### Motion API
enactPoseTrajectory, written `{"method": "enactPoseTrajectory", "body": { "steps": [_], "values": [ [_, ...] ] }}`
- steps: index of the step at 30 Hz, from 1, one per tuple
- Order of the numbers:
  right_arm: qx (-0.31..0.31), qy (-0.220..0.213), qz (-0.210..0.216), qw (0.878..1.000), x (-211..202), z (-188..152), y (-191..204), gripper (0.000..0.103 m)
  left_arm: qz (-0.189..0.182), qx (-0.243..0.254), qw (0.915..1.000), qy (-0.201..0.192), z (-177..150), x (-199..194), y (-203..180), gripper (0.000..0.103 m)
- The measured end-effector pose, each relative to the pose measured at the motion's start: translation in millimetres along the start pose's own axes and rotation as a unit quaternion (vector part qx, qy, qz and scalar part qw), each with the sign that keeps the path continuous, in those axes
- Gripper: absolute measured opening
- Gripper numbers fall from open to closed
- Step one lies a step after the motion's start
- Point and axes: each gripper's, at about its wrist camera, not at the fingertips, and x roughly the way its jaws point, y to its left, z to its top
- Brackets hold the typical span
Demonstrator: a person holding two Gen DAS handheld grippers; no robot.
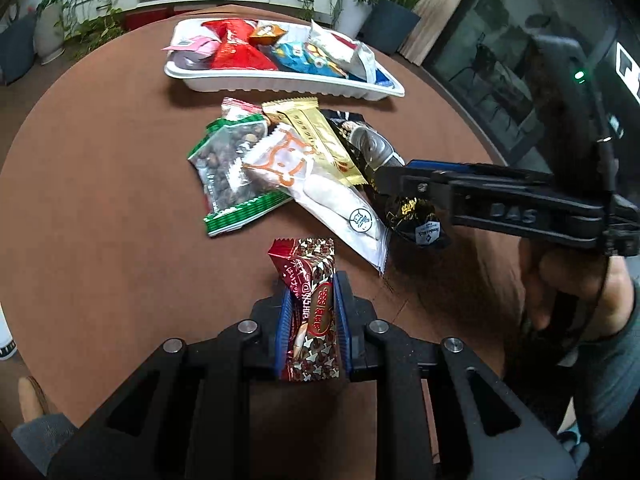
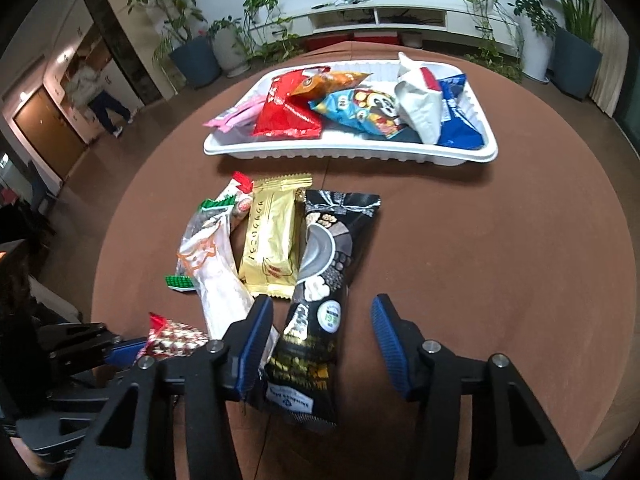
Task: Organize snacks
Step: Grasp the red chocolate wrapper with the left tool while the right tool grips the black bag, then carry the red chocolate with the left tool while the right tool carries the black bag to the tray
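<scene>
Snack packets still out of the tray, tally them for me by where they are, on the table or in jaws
Lying loose on the table: 4 (peanut bag, white packet, gold packet, small red-topped packet)
Between open right jaws: 1 (black packet)
Clamped in left jaws: 1 (red chocolate packet)
Total: 6

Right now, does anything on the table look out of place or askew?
Nothing damaged or spilled. Loose snacks lie overlapped outside the white tray: the white packet slants across the gold packet and the green-edged nut bag.
</scene>
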Motion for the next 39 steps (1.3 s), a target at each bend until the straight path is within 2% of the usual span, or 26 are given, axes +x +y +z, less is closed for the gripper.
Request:
{"method": "enactPoseTrajectory", "body": {
  "steps": [4,7,13,22,31,39],
  "values": [
    [-0.001,0.018,-0.011,1.000,14,1,-1,0.047,-0.007,-0.013,0.9999,-0.007,-1,-4,6,0.018],
    [-0.004,0.015,-0.016,1.000,14,2,1,0.044,-0.009,-0.017,0.9998,-0.009,0,-5,9,0.018],
    [-0.017,0.015,-0.034,0.999,14,0,4,0.029,-0.011,-0.026,0.9994,-0.018,-2,-10,14,0.018],
    [-0.018,0.012,-0.029,0.999,6,-9,1,0.024,-0.013,-0.035,0.9990,-0.026,-2,-16,20,0.018],
    [0.065,-0.015,0.021,0.998,-20,-20,-39,0.021,-0.013,-0.041,0.9983,-0.038,-1,-29,25,0.018],
    [0.133,-0.059,0.056,0.988,-57,-16,-80,0.021,-0.016,-0.049,0.9972,-0.054,7,-45,30,0.018]
  ]
}}
